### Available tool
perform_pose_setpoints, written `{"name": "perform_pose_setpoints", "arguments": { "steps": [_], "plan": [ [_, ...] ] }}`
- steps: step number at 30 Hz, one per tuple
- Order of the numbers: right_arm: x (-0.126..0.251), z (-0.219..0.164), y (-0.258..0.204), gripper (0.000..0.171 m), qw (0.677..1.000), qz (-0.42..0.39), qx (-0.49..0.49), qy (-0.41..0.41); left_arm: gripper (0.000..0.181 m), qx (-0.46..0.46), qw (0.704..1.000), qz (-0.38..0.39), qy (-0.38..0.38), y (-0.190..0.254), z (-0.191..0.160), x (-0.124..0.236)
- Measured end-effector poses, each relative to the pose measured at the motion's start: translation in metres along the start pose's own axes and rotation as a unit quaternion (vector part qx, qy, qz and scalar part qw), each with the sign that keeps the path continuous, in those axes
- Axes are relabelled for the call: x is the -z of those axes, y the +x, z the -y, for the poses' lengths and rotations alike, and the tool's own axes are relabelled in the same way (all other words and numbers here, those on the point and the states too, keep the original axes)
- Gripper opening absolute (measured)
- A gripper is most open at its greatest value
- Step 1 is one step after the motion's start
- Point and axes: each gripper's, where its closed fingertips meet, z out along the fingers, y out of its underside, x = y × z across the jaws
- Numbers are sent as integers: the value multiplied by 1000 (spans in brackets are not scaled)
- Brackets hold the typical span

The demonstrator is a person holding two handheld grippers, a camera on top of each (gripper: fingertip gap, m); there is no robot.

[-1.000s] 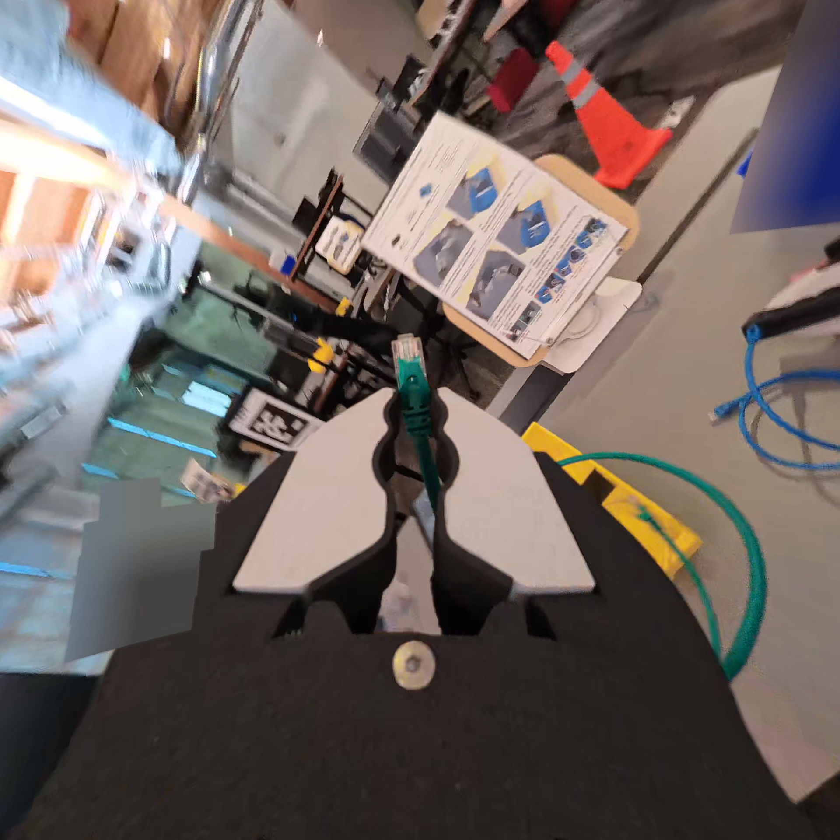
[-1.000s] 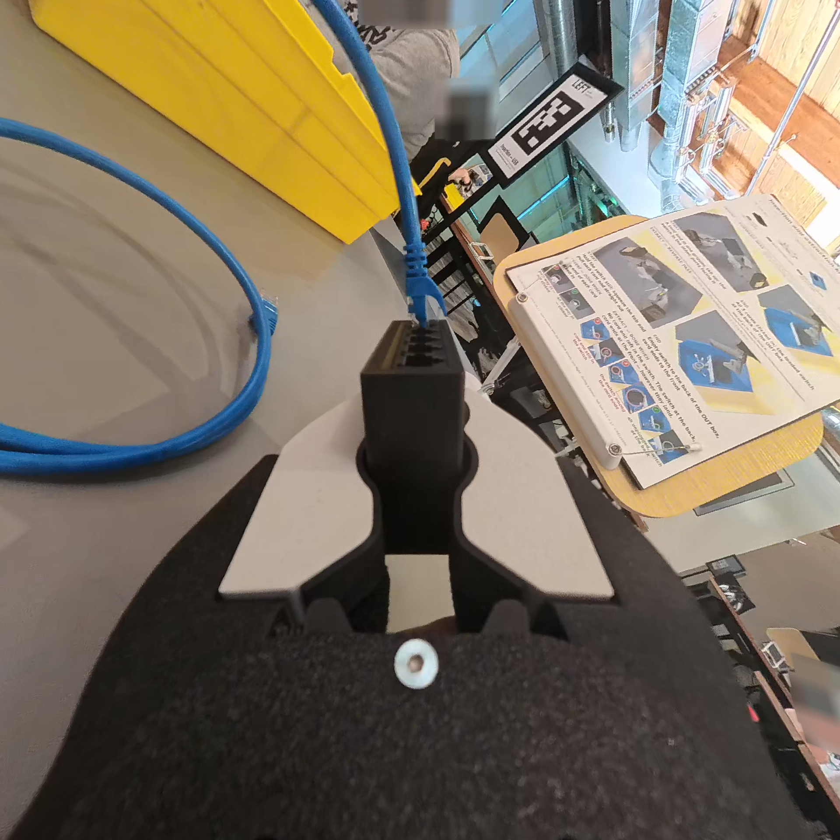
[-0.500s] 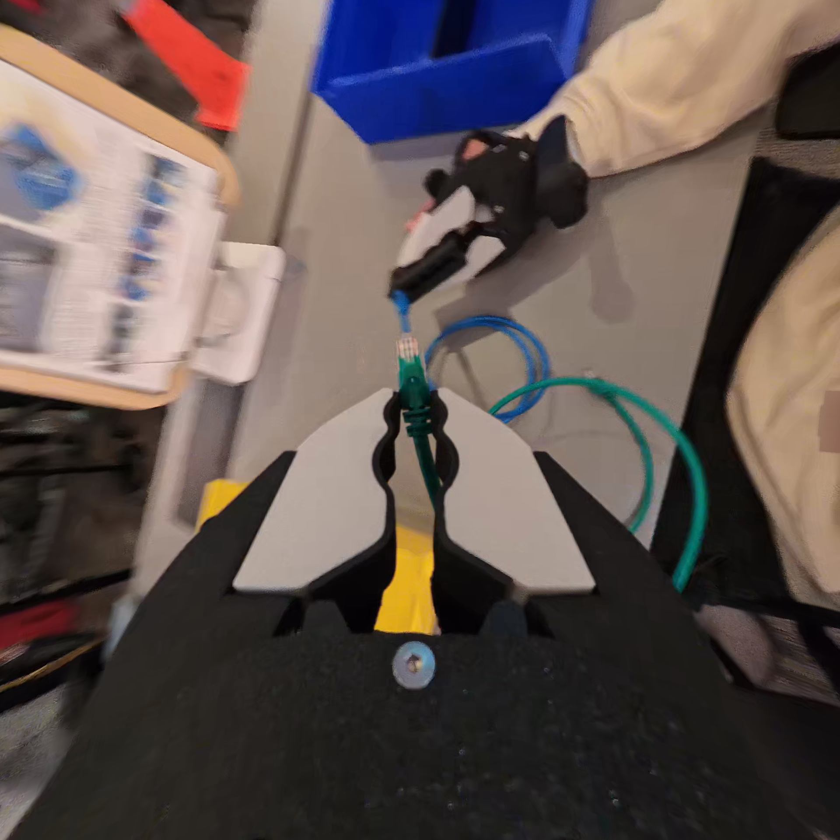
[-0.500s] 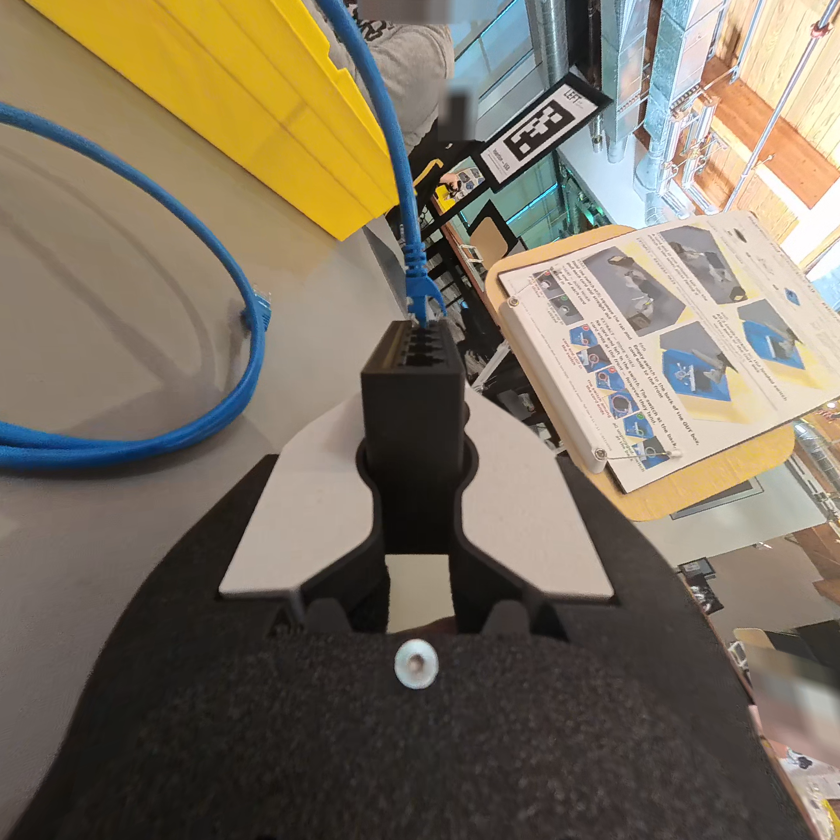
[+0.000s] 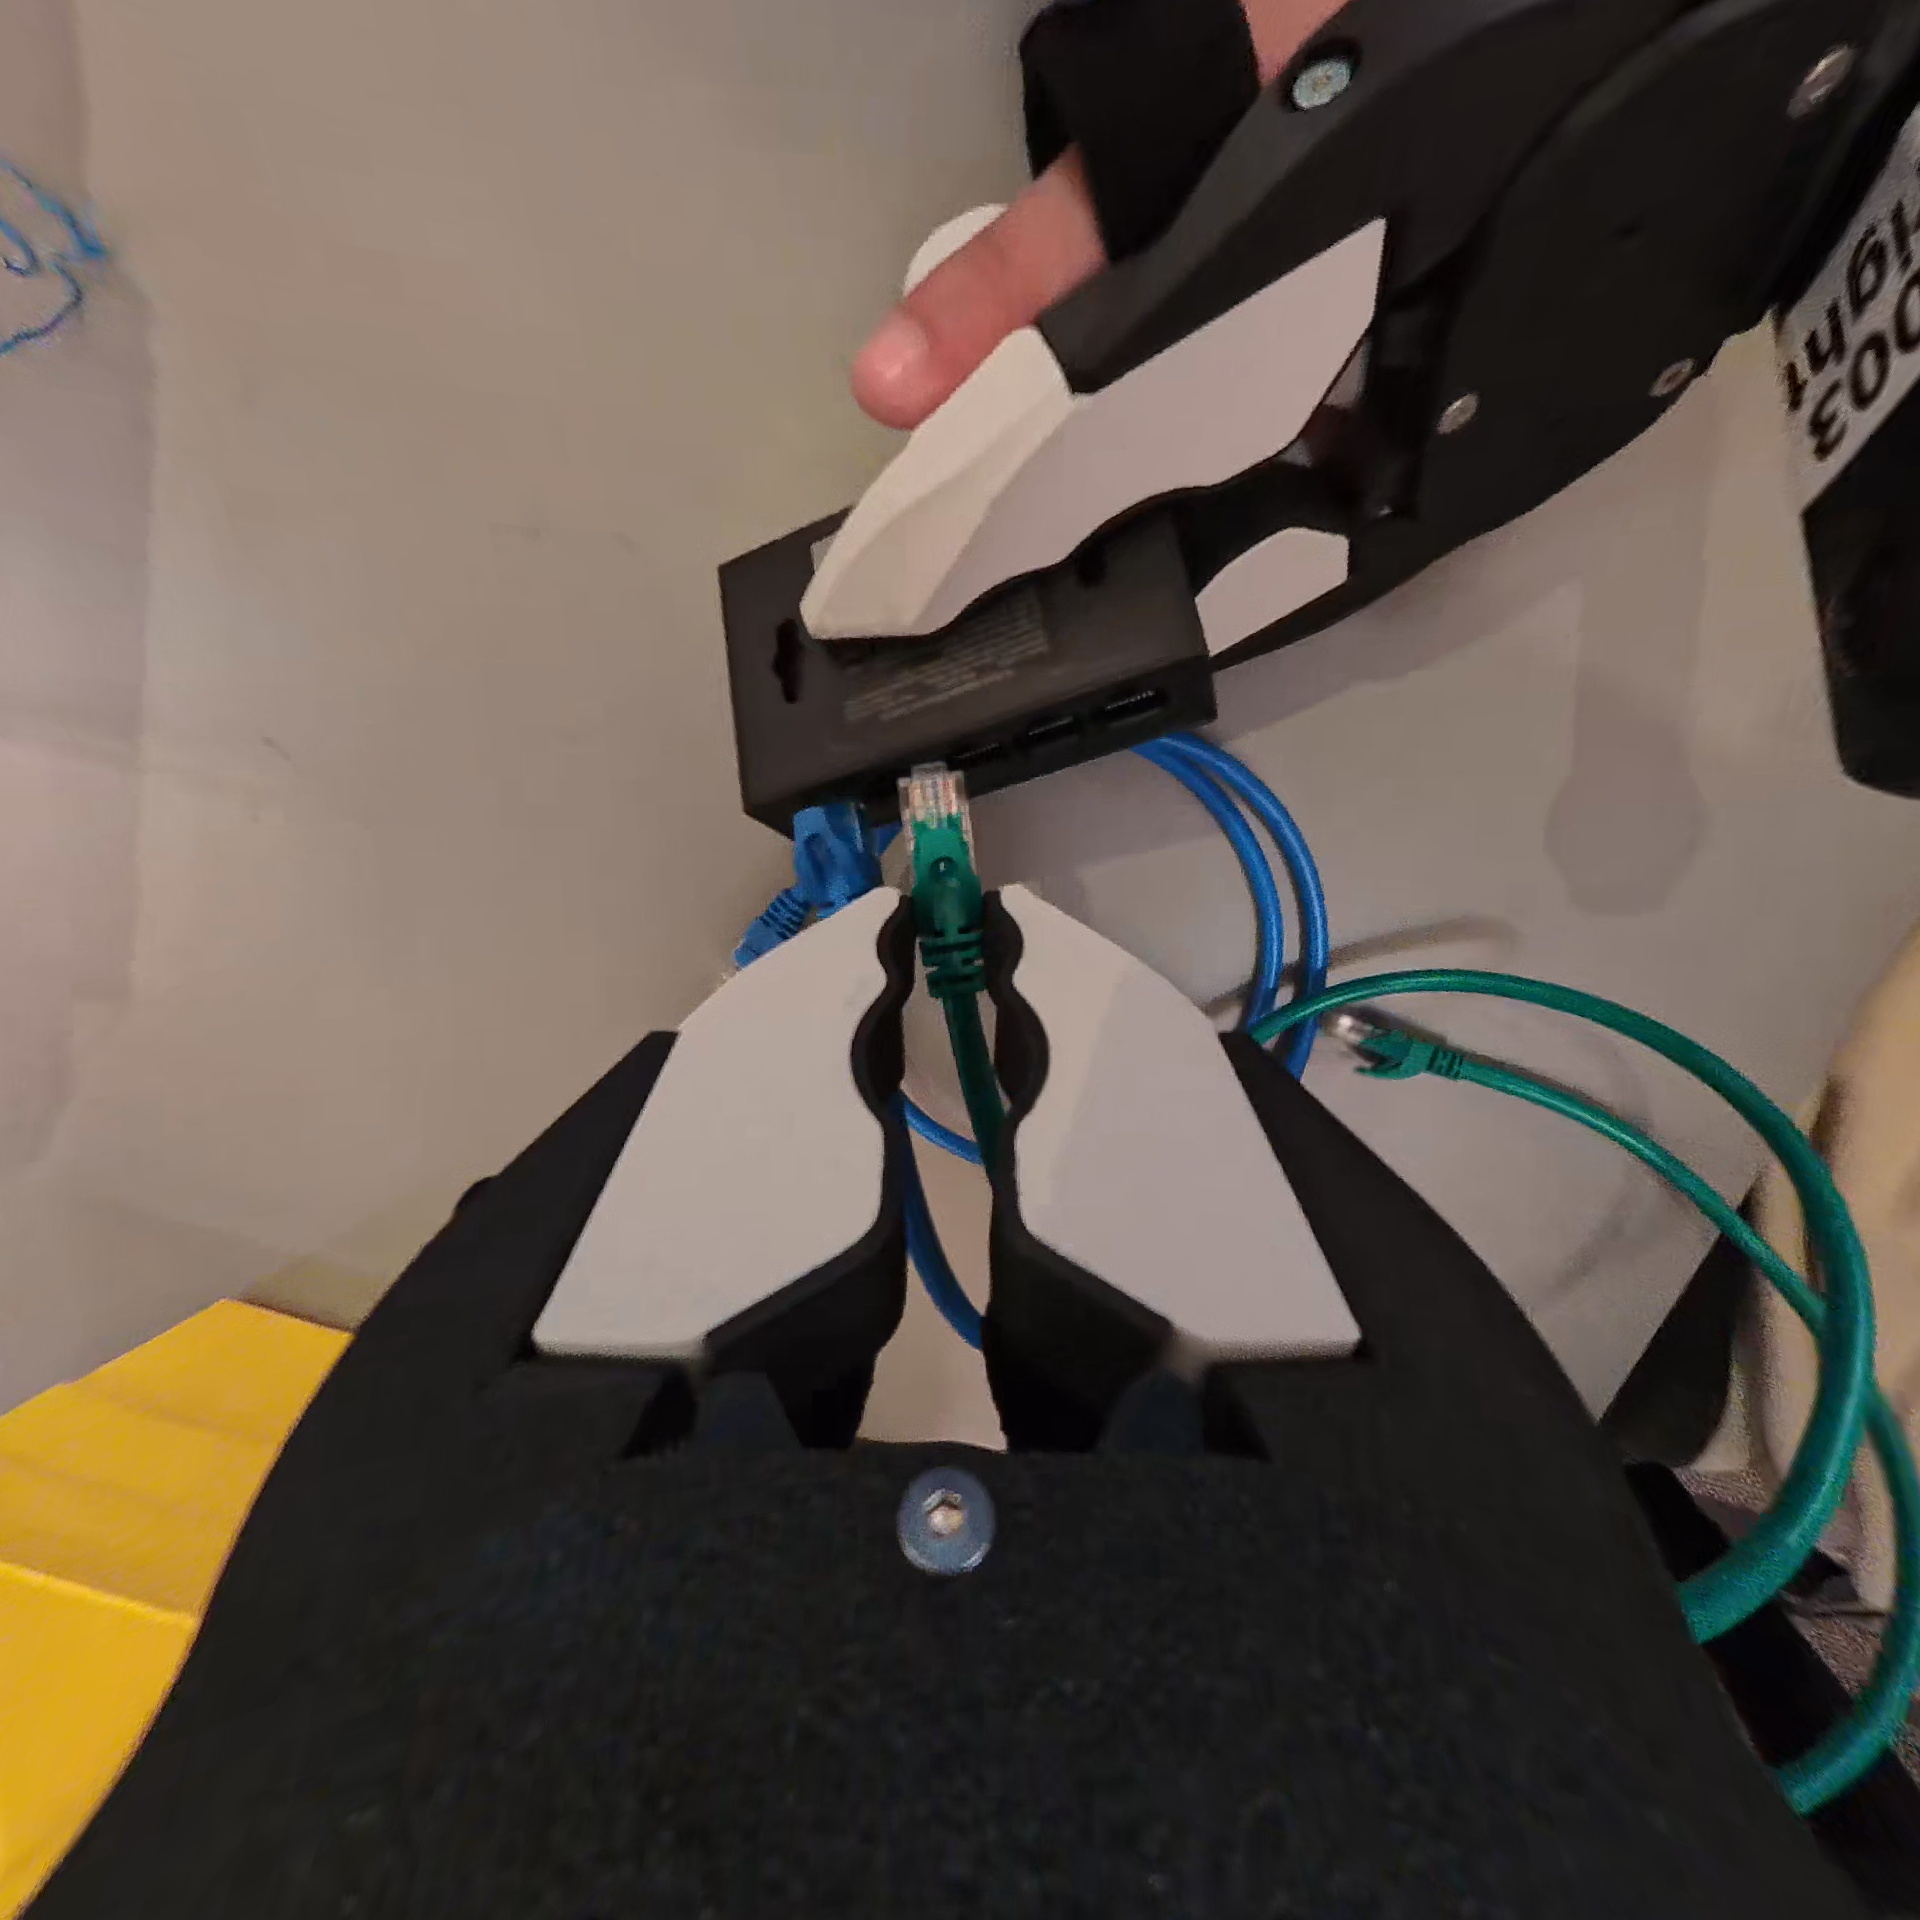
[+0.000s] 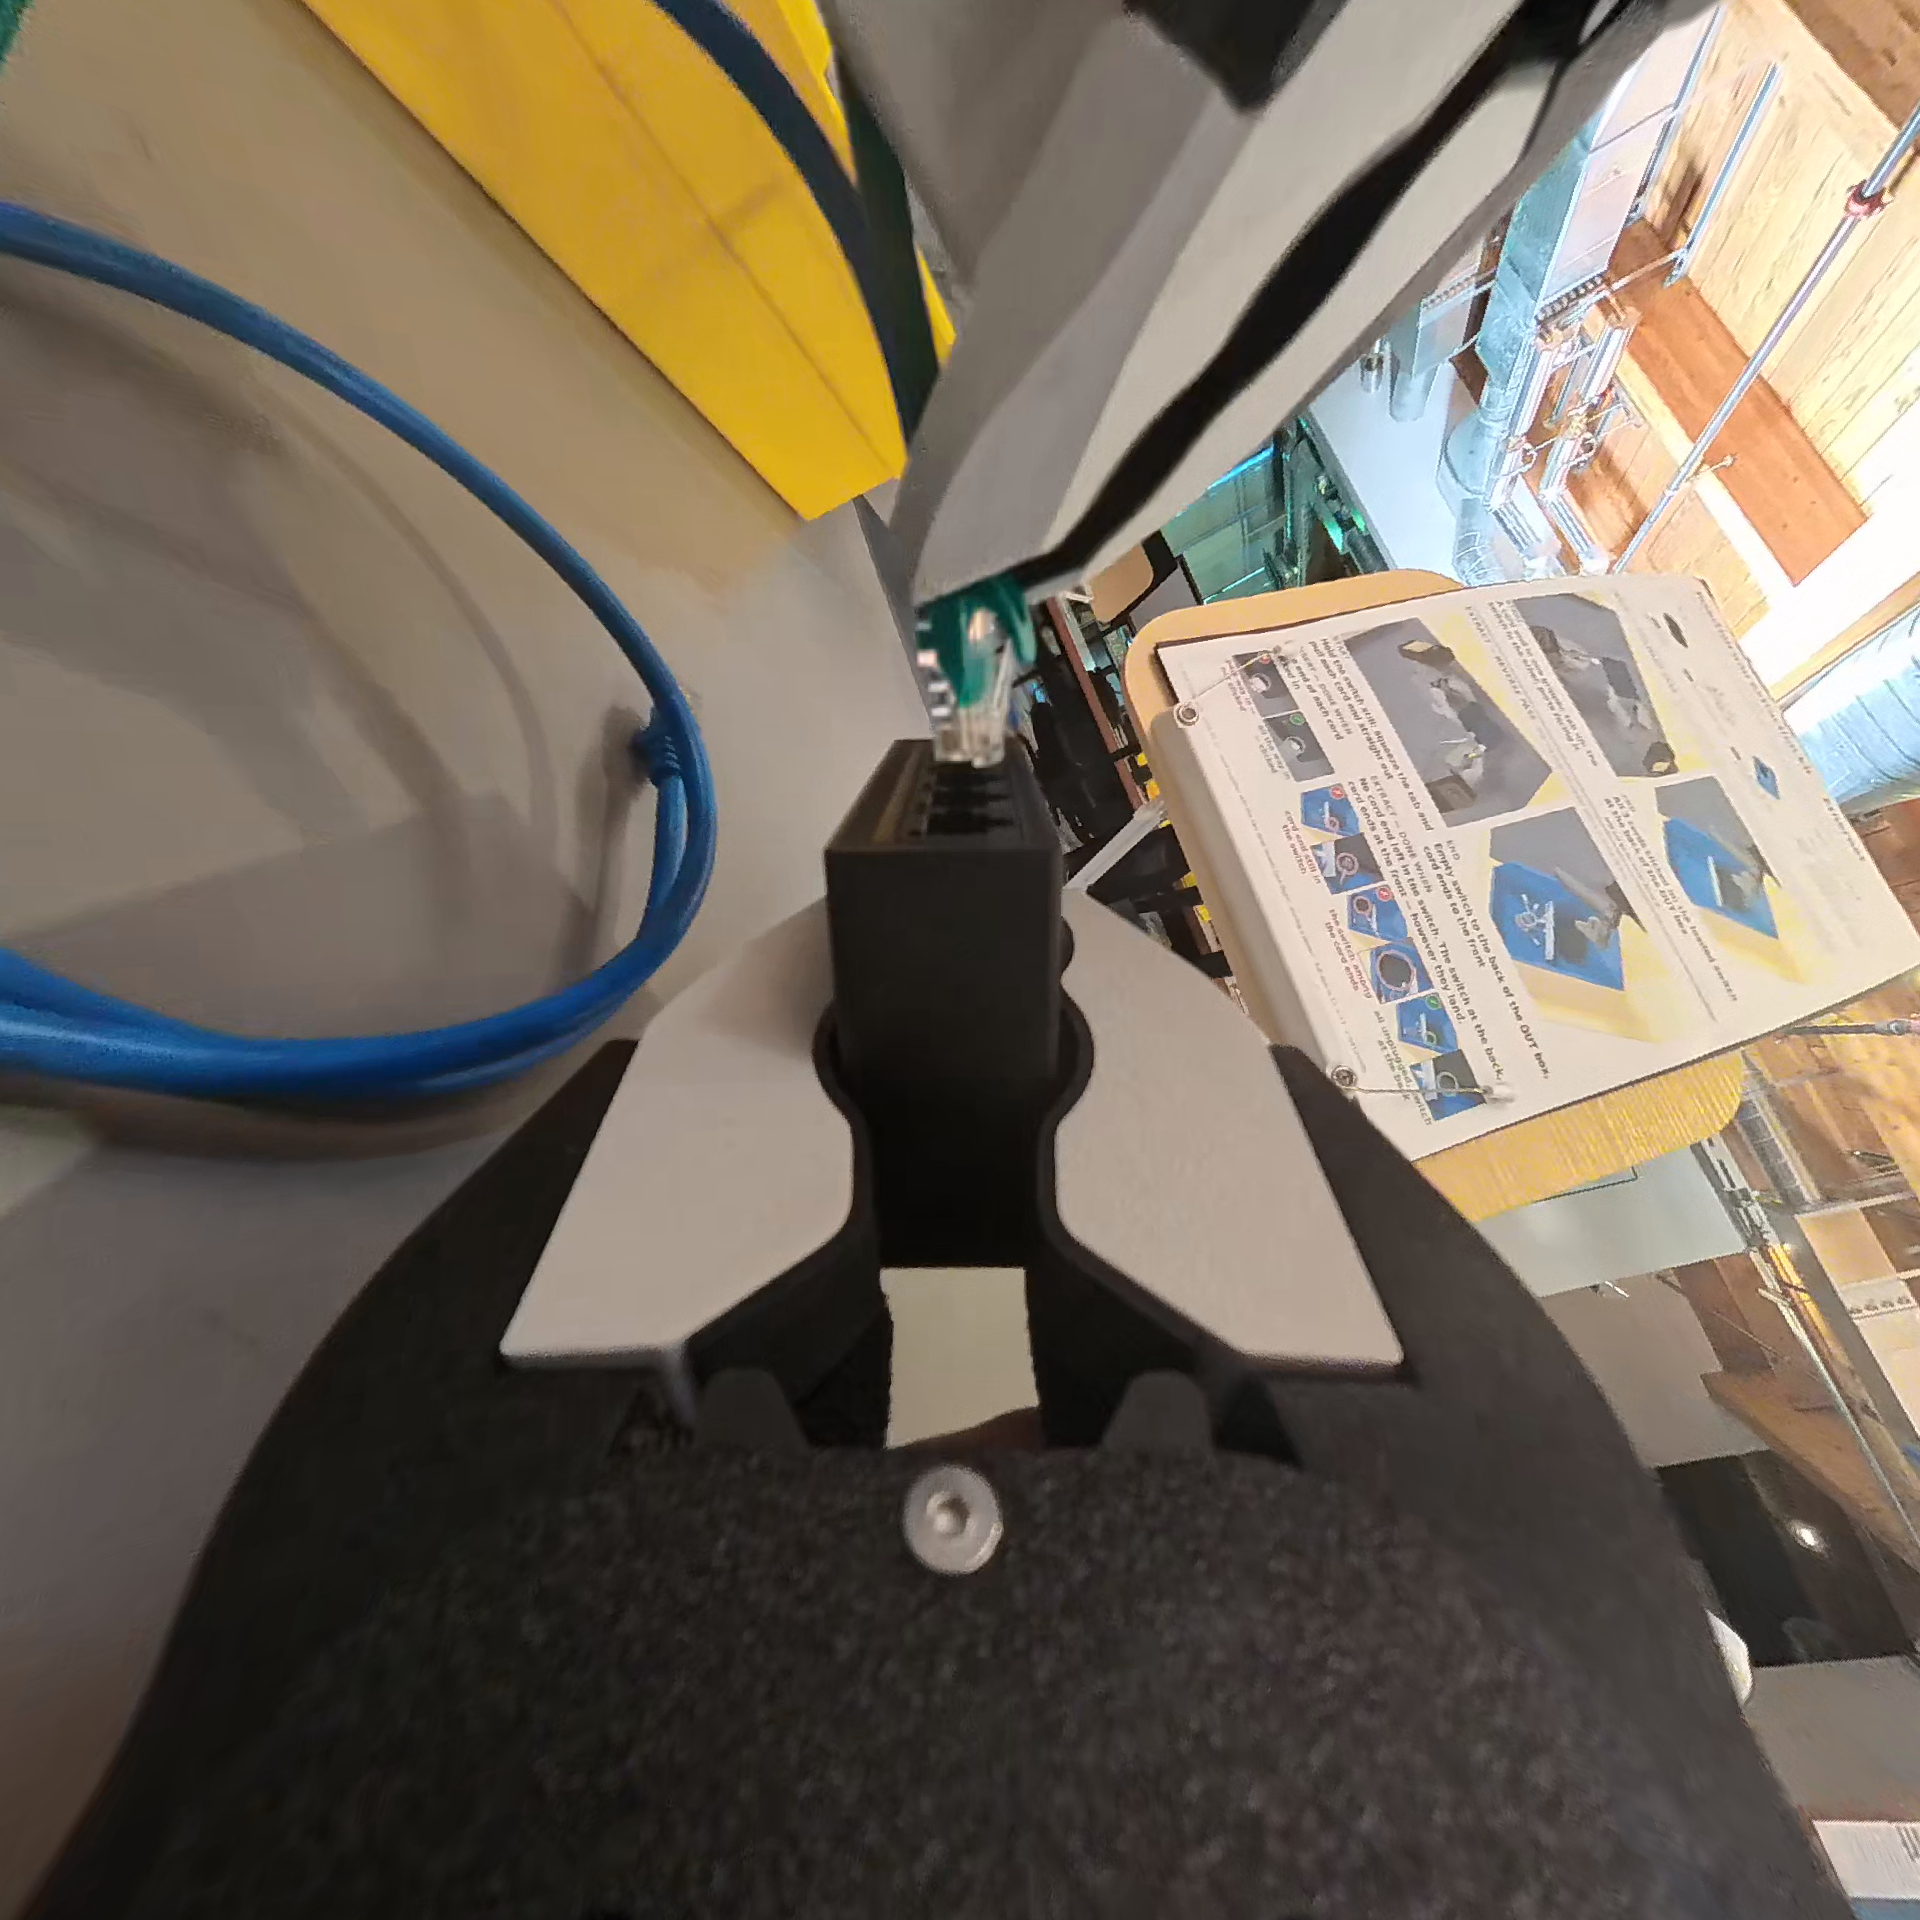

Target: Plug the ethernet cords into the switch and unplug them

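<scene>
The left gripper [image 5: 943,906] is clamped on the green cord's [image 5: 1621,1122] plug [image 5: 938,831], its clear tip at the switch's [image 5: 966,681] ports (not seated). The right gripper [image 6: 948,935] pinches the switch above the table [image 5: 416,520]; 1 blue cord [image 6: 416,416] is plugged in.

The switch [image 5: 966,665] is matt black plastic. The green cord [image 5: 1662,1143] and the blue cord [image 6: 416,416] have smooth, slightly glossy sheaths, with clear plastic plug tips. The tabletop [image 5: 416,520] looks smooth, matt grey. The yellow bin [image 6: 644,208] is plain plastic.
</scene>
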Motion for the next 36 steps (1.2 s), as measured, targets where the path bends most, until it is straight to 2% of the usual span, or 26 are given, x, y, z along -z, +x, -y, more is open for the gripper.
{"name": "perform_pose_setpoints", "arguments": {
  "steps": [12, 23, 26, 29, 32, 36],
  "plan": [
    [-1, -1, -3, 30, 1000, 7, 2, -5, 12, 104, 993, -41, -26, -2, -1, -2],
    [-1, 0, -6, 30, 1000, 9, 16, -6, 12, 25, 989, 100, -104, -3, -9, -9],
    [1, -1, -1, 30, 1000, 2, 3, -6, 12, 30, 991, 111, -74, -5, -3, -7],
    [2, 0, 2, 30, 1000, 7, -19, 7, 12, 68, 995, 72, -27, -3, 2, -3],
    [3, 3, -2, 30, 1000, 8, -1, 10, 11, 95, 995, 34, -15, 1, -1, -5],
    [2, 0, -1, 30, 1000, 9, -3, 3, 11, 70, 995, 68, 6, -3, 3, -6]
  ]
}}
